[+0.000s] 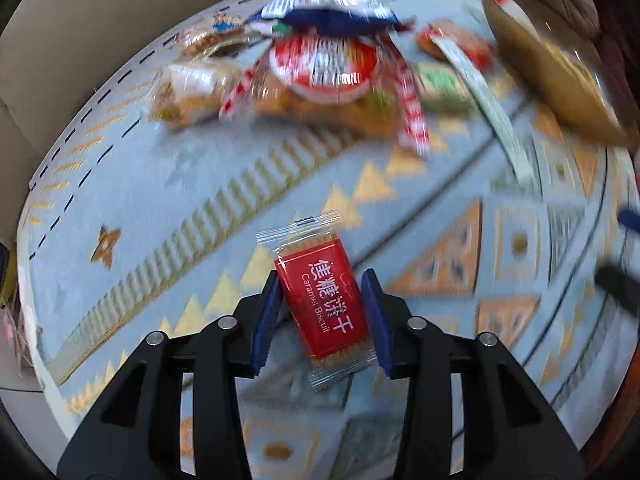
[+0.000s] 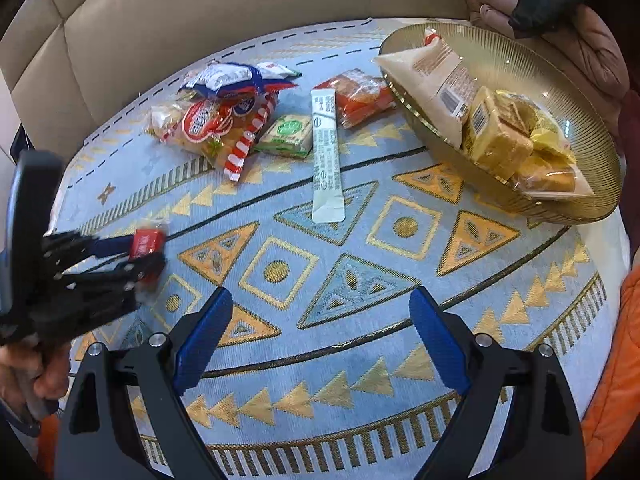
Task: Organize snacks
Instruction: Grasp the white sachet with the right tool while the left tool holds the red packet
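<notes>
Beige sofa [image 2: 200, 8] behind blue patterned rug [image 2: 360, 280] w/ gold triangles.

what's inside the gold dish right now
The gold dish holds a beige snack bag leaning over its rim and several yellow-wrapped snacks. Anything beneath them is covered, so it cannot be seen.

patterned blue cloth [image 2: 360, 240] under snack packets [image 2: 224, 120], sachet [image 2: 326, 152], gold dish [image 2: 580, 128]
</notes>
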`<state>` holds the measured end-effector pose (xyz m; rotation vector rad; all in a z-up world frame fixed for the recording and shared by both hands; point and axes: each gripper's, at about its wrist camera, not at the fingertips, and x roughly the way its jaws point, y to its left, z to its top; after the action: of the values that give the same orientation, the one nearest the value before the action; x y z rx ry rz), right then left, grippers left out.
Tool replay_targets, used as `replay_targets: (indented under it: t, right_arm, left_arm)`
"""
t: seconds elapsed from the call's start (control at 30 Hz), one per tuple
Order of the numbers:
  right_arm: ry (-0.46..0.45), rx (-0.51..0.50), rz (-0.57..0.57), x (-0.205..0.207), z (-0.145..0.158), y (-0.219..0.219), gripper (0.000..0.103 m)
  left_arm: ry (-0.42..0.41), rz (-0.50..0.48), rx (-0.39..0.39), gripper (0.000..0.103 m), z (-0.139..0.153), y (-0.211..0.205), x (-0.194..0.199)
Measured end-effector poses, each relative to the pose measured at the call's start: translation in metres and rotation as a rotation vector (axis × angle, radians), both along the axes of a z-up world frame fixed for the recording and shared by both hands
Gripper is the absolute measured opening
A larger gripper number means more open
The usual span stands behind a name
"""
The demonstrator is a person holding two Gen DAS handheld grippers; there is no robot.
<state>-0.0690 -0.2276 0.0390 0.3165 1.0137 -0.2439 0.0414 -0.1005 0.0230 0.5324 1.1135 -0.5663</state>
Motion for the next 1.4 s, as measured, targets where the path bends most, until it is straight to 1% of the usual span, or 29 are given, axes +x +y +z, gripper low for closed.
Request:
replay_targets:
  t: [0.03, 0.1, 0.13, 0.17, 0.2, 0.27, 0.4, 0.47, 0.53, 0.6, 0.7, 0.73, 0.83, 0.9, 0.93, 1.0, 1.03, 1.1, 1.23, 1.3, 1.4]
  right_arm:
    - [0.005, 0.000, 0.001, 0.000, -0.003, 0.000, 0.089]
    - [0.018, -0.001, -0.002, 0.000, -0.008, 0.000, 0.088]
    - [0.023, -0.005, -0.007, -0.001, -0.010, -0.001, 0.088]
    - [0.027, -0.009, -0.014, -0.001, -0.011, -0.002, 0.088]
    - [0.029, -0.011, -0.019, -0.001, -0.012, -0.004, 0.086]
    - [0.031, -0.007, -0.037, 0.000, -0.012, -0.009, 0.083]
    - [0.036, 0.044, -0.081, 0.012, -0.010, -0.023, 0.073]
    - [0.028, 0.055, -0.087, 0.026, -0.007, -0.027, 0.067]
    - [0.018, 0.036, -0.092, 0.043, -0.004, -0.028, 0.061]
    - [0.009, 0.016, -0.094, 0.063, -0.004, -0.028, 0.052]
    - [0.013, -0.002, -0.113, 0.087, -0.010, -0.029, 0.043]
    - [0.014, -0.009, -0.118, 0.092, -0.012, -0.030, 0.042]
    - [0.042, -0.064, -0.126, 0.107, -0.023, -0.031, 0.030]
    - [0.041, -0.102, -0.120, 0.112, -0.027, -0.030, 0.026]
    - [0.036, -0.129, -0.101, 0.113, -0.027, -0.027, 0.022]
    - [0.039, -0.159, -0.084, 0.113, -0.025, -0.021, 0.021]
    - [0.042, -0.156, -0.074, 0.111, -0.025, -0.019, 0.020]
    - [0.049, -0.131, -0.067, 0.104, -0.024, -0.018, 0.020]
    - [0.066, -0.045, -0.061, 0.081, -0.021, -0.017, 0.020]
    - [0.074, -0.015, -0.057, 0.067, -0.019, -0.014, 0.020]
    - [0.092, 0.014, -0.053, 0.050, -0.017, -0.009, 0.020]
  left_arm:
    - [0.006, 0.002, -0.003, 0.045, 0.000, 0.003, -0.003]
    - [0.015, 0.022, -0.013, 0.053, -0.001, 0.012, -0.009]
    - [0.019, 0.033, -0.019, 0.055, -0.002, 0.009, -0.010]
    - [0.020, 0.039, -0.022, 0.059, 0.002, 0.019, -0.012]
    - [0.026, 0.045, -0.026, 0.064, 0.002, 0.014, -0.013]
    - [0.030, 0.047, -0.028, 0.065, 0.003, 0.015, -0.016]
    - [-0.017, 0.029, 0.031, 0.065, -0.003, 0.004, -0.018]
    - [-0.008, 0.031, 0.026, 0.064, -0.001, 0.003, -0.020]
    - [0.013, 0.040, 0.008, 0.064, 0.001, 0.005, -0.021]
    - [0.029, 0.047, -0.008, 0.064, 0.002, 0.007, -0.015]
    - [0.062, 0.055, -0.040, 0.063, 0.004, 0.012, -0.008]
    - [0.085, 0.059, -0.061, 0.063, 0.004, 0.015, -0.003]
    - [0.214, 0.074, -0.172, 0.062, 0.007, 0.029, 0.012]
    - [0.260, 0.069, -0.211, 0.062, 0.008, 0.035, 0.017]
    - [0.269, 0.074, -0.220, 0.062, 0.008, 0.039, 0.021]
    - [0.285, 0.087, -0.234, 0.061, 0.007, 0.043, 0.025]
    - [0.288, 0.089, -0.236, 0.061, 0.006, 0.045, 0.027]
    - [0.268, 0.077, -0.219, 0.061, 0.006, 0.044, 0.028]
    - [0.236, 0.059, -0.188, 0.060, 0.006, 0.046, 0.025]
    - [0.229, 0.066, -0.182, 0.057, 0.005, 0.043, 0.021]
    - [0.229, 0.071, -0.184, 0.057, 0.006, 0.045, 0.021]
